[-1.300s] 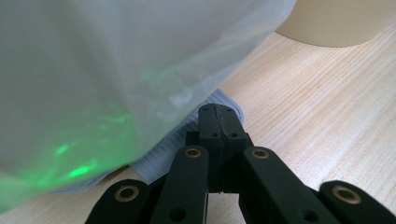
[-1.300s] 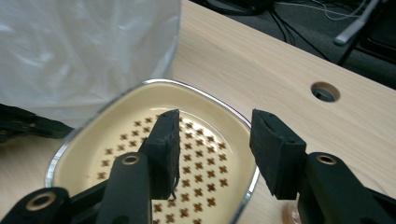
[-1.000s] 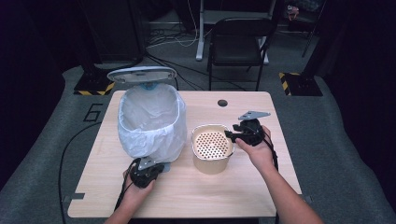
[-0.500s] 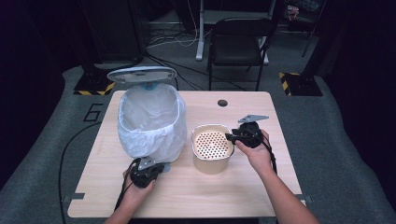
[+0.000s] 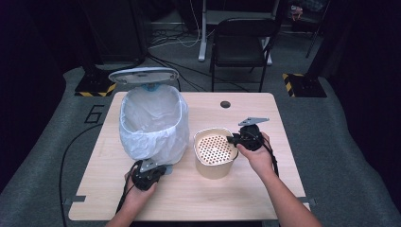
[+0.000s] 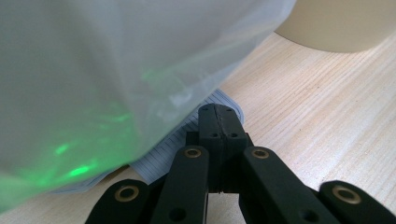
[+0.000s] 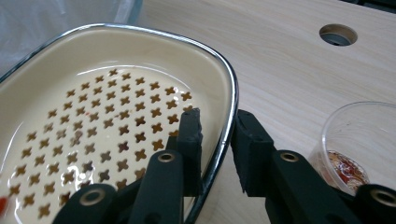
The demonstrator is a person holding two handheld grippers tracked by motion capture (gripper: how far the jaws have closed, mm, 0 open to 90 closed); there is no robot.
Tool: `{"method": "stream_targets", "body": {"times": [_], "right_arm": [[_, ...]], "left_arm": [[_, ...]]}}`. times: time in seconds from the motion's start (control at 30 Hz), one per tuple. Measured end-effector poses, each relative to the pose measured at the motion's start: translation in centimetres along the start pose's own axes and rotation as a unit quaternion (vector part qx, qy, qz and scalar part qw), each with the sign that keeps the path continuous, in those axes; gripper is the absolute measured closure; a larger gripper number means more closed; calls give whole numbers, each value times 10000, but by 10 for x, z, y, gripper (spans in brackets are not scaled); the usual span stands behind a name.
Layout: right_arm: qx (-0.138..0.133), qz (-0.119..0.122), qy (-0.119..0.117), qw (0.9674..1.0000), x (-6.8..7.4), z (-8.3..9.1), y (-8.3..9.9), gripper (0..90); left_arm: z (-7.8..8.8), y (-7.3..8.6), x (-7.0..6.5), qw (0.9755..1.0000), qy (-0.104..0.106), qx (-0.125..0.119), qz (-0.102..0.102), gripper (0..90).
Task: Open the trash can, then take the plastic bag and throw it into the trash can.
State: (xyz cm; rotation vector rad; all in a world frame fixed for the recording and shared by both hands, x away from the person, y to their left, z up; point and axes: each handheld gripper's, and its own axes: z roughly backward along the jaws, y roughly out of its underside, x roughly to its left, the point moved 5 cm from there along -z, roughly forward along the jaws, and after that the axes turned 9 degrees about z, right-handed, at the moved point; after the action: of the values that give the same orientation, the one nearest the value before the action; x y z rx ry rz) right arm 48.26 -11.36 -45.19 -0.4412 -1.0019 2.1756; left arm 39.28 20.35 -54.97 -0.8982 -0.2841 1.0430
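Cream container (image 5: 215, 153) with a perforated insert and metal rim (image 7: 231, 100), standing near the middle of the bench (image 5: 203, 198), just right of the lined bin (image 5: 153, 125). Right gripper (image 5: 235, 139) at the container's right edge, jaws astride the rim: one inside the wall, one outside. Jaws just been closing, now nearly together on the rim, though a thin gap shows beside the outer pad in the right gripper view; firm pinch not certain from the pictures. Small clear cup (image 7: 362, 144) with reddish bits at its bottom, on the bench just beyond that gripper in its own view. Round hole (image 5: 225, 104) in the benchtop farther back.

Left gripper (image 6: 217, 123) low at the foot of the bin, jaws fully together, nothing seen between them, tips over a ribbed grey pedal (image 6: 187, 147) poking from under the white plastic liner (image 6: 116, 70). Bin lid (image 5: 143, 75) up, standing open behind the bin.
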Motion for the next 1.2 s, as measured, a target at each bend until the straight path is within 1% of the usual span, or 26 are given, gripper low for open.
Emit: {"method": "stream_targets", "body": {"times": [0.2,0.37,0.4,0.47,0.5,0.53,0.57,0.67,0.77,0.93,1.1,1.2], "right_arm": [[31,94,-105,9999,5,2,2,784],[1,85,-262,9996,12,6,6,790],[1,85,-262,9996,12,6,6,790],[33,178,-329,9993,17,9,7,791],[33,178,-329,9993,17,9,7,791],[54,262,-339,9991,20,10,8,790],[57,283,-337,9990,20,11,9,789],[82,341,-373,9987,21,13,10,786],[110,323,-378,9987,23,15,11,785],[179,464,-351,9981,25,19,14,786],[178,477,-347,9981,26,23,17,784],[154,411,-357,9984,26,25,19,771]], "left_arm": [[0,0,0,10000,-2,-3,0,900],[0,0,0,10000,-8,-4,1,900],[0,0,0,10000,-8,-2,-2,900],[0,0,0,10000,-2,-5,0,900],[0,0,0,10000,-2,-5,0,900],[0,0,0,10000,0,-7,0,900],[0,0,0,10000,-1,-8,3,900],[0,0,0,10000,-2,-8,1,900],[0,0,0,10000,1,-4,6,900],[0,0,0,10000,4,-3,12,900],[0,0,0,10000,-1,-7,6,900],[0,0,0,10000,2,-5,8,900]]}}
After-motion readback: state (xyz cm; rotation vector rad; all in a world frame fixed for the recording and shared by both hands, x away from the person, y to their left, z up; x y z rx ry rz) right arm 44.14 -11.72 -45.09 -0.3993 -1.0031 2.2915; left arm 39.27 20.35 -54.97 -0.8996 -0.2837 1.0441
